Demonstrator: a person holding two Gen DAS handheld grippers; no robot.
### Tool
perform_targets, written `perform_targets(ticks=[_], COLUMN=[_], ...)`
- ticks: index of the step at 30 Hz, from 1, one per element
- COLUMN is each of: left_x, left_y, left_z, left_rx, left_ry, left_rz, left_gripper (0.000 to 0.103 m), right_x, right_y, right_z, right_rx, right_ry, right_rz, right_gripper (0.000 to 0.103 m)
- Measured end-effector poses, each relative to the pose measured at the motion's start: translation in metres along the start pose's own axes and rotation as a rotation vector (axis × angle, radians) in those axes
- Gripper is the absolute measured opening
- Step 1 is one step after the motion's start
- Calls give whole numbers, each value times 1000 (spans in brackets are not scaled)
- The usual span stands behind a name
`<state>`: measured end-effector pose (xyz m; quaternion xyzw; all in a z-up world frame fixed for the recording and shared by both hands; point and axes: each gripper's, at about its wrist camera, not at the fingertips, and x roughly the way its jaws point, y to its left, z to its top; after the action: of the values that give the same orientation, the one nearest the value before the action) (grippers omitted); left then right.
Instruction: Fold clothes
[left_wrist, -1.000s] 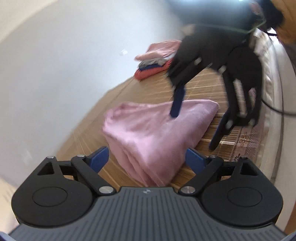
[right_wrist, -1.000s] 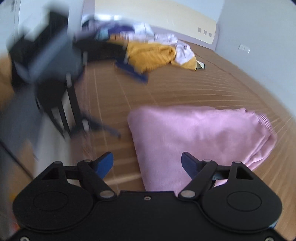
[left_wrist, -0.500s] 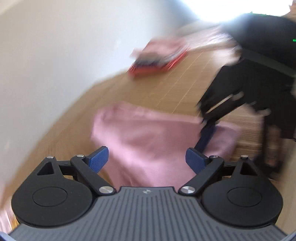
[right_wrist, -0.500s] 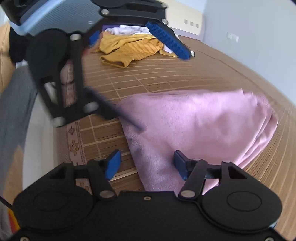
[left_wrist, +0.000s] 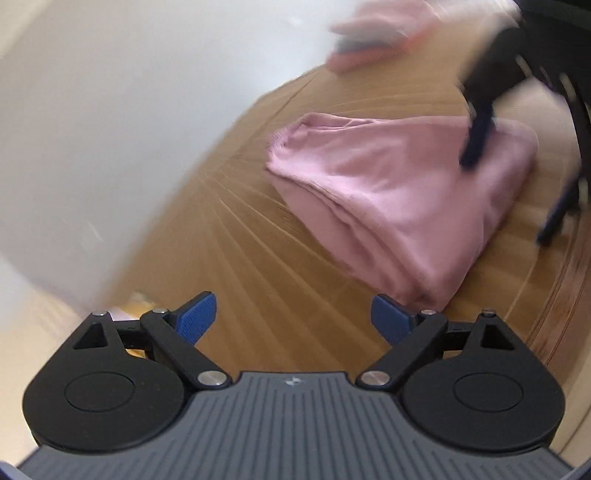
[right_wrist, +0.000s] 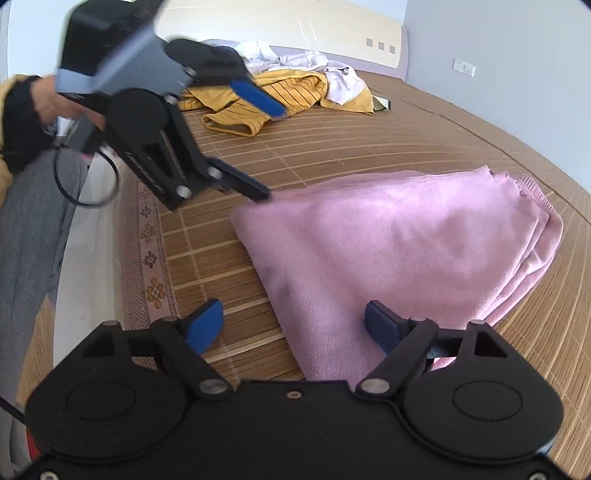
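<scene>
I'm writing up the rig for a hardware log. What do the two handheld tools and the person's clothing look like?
Each tool has black linkage arms, round black pivot discs and blue finger pads. The left tool has a ribbed grey-blue body; the right tool has a black one. A black cable loops below the left tool. The hand wears a black fingerless glove; grey trousers show.

Nothing readable here tbh; the left gripper (left_wrist: 293, 319) body has a tiny emblem moulded near its top edge, too small to make out; the mat border (right_wrist: 149, 258) carries knot patterns, not letters.
</scene>
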<state>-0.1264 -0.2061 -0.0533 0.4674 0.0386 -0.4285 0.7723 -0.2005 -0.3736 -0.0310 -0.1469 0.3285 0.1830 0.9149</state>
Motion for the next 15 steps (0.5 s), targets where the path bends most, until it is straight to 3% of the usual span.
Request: perform_targets(ticks=[1, 7, 9, 15], left_x=[-6, -21, -13, 13], left_y=[-3, -25, -35, -63], left_z=[1, 29, 31, 39], left_rx=[63, 139, 188, 334], left_ry=[2, -104, -109, -122], left_rz=[31, -222, -239, -288], left_gripper=[94, 94, 94, 94], right_x=[1, -11, -10, -15], right_y=[-1, -1, -4, -7], right_z=[-1, -7, -9, -9], right_rx=[-1, -24, -14, -35], right_ry=[3, 53, 41, 8], right_rz=[3, -31, -54, -106], right_gripper=[88, 89, 84, 27])
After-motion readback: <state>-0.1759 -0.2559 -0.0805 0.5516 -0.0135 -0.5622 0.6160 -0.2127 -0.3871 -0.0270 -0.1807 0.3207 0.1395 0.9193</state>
